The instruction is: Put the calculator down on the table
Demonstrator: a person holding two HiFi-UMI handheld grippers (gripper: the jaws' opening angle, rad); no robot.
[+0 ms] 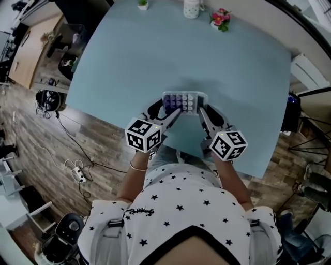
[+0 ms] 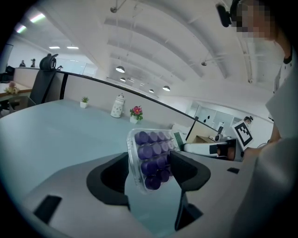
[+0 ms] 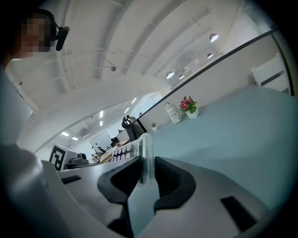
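1. The calculator [image 1: 184,102] hangs over the counter [image 1: 129,62], close to its near edge; set it down short and it could slip off toward you.
2. Your left tool [image 2: 149,171] and right tool [image 3: 146,175] each clamp one end; opening one early would let it swing.

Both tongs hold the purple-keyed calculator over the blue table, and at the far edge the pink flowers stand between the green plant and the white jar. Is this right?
Not quite: in the head view the white jar stands between the green plant and the pink flowers. The rest holds: the left tongs and the right tongs hold the purple-keyed calculator over the blue table.
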